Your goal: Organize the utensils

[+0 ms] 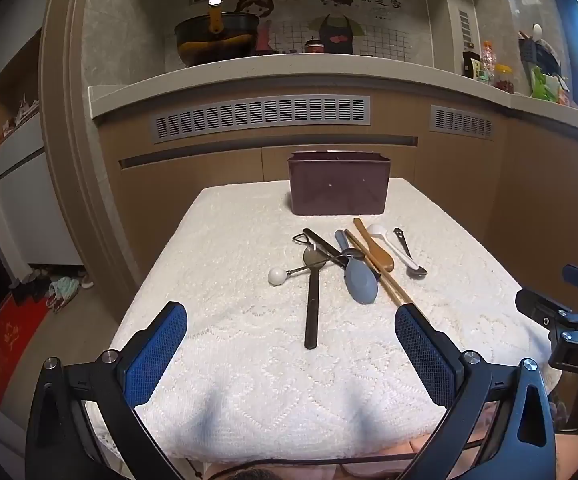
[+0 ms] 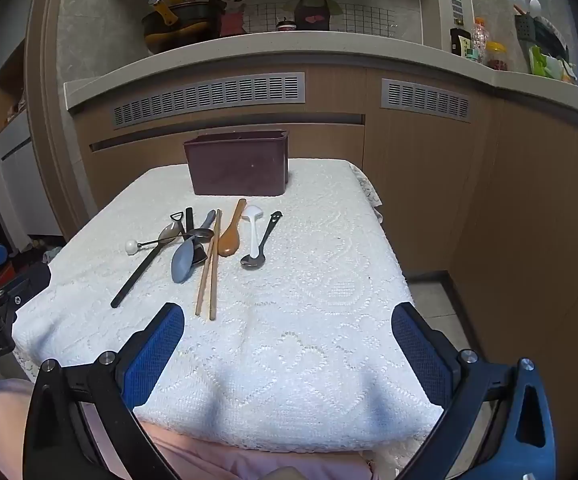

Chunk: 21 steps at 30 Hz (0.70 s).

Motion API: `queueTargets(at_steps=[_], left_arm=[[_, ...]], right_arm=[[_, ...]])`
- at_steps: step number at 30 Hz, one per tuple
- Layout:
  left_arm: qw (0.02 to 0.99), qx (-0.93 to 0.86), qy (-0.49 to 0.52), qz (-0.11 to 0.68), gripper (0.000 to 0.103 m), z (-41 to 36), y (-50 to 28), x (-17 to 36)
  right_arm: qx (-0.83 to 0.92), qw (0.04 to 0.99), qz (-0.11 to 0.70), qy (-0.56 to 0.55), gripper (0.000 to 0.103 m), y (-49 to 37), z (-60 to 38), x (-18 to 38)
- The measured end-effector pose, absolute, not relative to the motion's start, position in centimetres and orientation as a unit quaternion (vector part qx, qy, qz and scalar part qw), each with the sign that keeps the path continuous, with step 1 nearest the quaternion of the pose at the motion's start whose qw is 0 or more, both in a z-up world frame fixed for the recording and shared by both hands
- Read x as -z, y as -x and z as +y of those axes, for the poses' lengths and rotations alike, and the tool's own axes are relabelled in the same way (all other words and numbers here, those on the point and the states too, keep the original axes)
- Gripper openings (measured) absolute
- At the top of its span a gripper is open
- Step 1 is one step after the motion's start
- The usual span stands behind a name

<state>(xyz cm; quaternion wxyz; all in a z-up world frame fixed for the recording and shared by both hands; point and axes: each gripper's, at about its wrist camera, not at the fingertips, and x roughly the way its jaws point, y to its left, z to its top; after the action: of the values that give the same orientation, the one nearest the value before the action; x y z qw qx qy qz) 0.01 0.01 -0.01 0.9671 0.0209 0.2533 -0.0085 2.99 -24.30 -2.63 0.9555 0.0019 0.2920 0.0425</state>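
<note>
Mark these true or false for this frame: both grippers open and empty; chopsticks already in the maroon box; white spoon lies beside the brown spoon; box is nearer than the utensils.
1. The left gripper and right gripper are open and empty. True.
2. The chopsticks are in the maroon box. False: they lie on the tablecloth.
3. The white spoon lies beside the brown spoon. True.
4. The box is nearer than the utensils. False: it stands behind them.

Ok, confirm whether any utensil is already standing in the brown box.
No: the brown box shows nothing sticking up above its rim, and the chopsticks and grey spoon lie flat on the white cloth.
</note>
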Motion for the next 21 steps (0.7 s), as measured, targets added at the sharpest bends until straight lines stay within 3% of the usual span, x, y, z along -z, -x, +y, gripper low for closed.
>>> queueTargets(at_steps=[21], left_arm=[[0.966, 0.007, -0.016, 0.26, 0.103, 0.51, -0.31, 0.22]], right_arm=[[-0.042, 0.954, 0.297, 0.003, 0.103, -3.17, -24.11, 2.82]])
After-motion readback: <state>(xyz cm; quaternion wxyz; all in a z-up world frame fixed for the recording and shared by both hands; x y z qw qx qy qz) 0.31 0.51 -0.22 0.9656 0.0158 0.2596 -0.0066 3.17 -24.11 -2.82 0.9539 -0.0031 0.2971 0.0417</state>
